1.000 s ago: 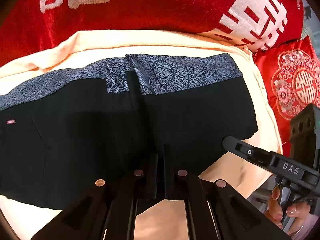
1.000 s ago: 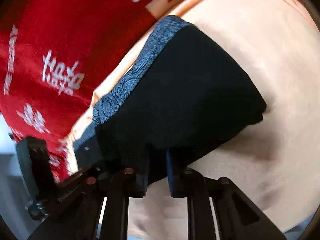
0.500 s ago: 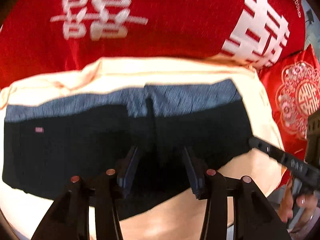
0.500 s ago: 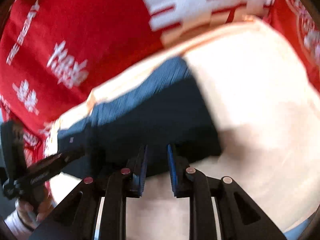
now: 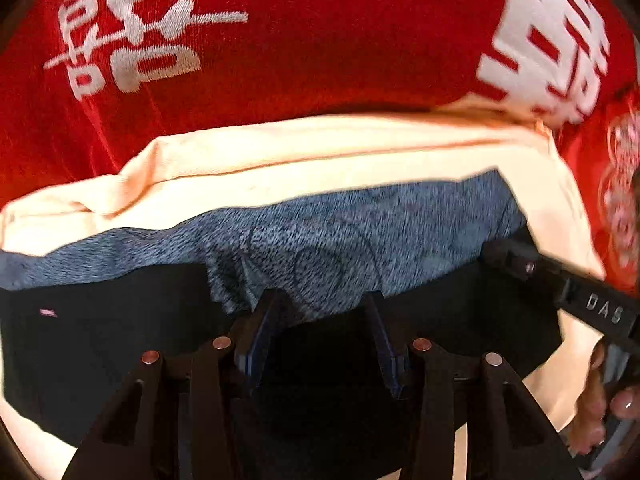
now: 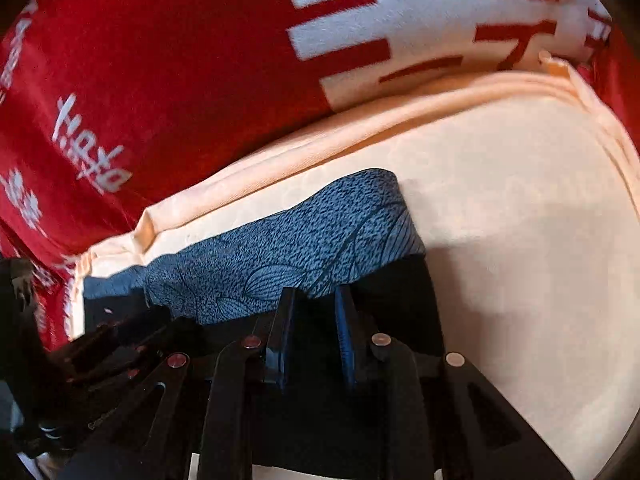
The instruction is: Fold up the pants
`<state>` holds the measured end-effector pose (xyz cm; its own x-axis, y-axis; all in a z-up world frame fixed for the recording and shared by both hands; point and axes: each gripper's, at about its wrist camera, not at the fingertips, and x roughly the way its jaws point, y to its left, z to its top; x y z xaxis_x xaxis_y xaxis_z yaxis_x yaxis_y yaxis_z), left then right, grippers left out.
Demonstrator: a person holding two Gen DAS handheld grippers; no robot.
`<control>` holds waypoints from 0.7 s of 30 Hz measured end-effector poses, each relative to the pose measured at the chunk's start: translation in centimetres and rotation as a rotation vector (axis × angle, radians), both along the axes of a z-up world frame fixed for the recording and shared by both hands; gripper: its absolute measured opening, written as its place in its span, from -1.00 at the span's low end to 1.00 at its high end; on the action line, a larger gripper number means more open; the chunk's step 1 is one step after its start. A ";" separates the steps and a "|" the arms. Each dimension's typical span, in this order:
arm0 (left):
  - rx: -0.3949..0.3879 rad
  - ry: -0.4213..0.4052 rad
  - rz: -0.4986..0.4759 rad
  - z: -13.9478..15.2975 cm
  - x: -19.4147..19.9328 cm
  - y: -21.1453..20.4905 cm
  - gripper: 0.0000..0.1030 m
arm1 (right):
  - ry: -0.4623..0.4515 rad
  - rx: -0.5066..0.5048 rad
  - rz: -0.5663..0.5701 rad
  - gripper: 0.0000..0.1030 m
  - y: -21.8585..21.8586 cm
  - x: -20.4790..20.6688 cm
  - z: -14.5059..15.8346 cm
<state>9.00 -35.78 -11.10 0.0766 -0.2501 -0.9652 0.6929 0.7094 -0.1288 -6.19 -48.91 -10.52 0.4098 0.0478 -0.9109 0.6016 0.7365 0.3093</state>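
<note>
The black pants (image 5: 100,340) with a blue-grey patterned band (image 5: 360,240) lie folded flat on a cream sheet (image 5: 280,168). My left gripper (image 5: 320,296) hovers over the band's lower edge, open, with nothing between its fingers. The right gripper (image 5: 560,284) reaches over the pants' right end, held by a hand (image 5: 600,400). In the right wrist view the right gripper (image 6: 314,292) stands over the pants (image 6: 300,248) near their right end. Its fingers are a narrow gap apart with no cloth pinched. The left gripper (image 6: 100,344) shows at the left.
A red blanket (image 5: 320,40) with white characters lies behind the cream sheet, also the red blanket (image 6: 180,60) in the right wrist view. A red embroidered cushion (image 5: 616,200) sits at the right. Bare cream sheet (image 6: 520,240) spreads right of the pants.
My left gripper went from shut on the pants to open and let the cloth go. The right gripper's fingers parted slightly and its view rolled. Both views shifted over the pants.
</note>
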 end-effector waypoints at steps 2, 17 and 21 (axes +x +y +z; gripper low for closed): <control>0.063 -0.012 0.012 -0.5 0.0 0.8 -0.06 | 0.008 0.015 0.015 -0.58 0.7 -0.3 0.1; 0.094 0.060 0.348 1.6 -1.3 13.3 0.51 | 0.086 0.017 0.213 -0.40 8.3 -0.5 0.6; 0.114 0.074 0.414 1.6 -2.3 16.5 0.51 | 0.085 -0.012 0.284 -0.39 10.5 0.2 1.5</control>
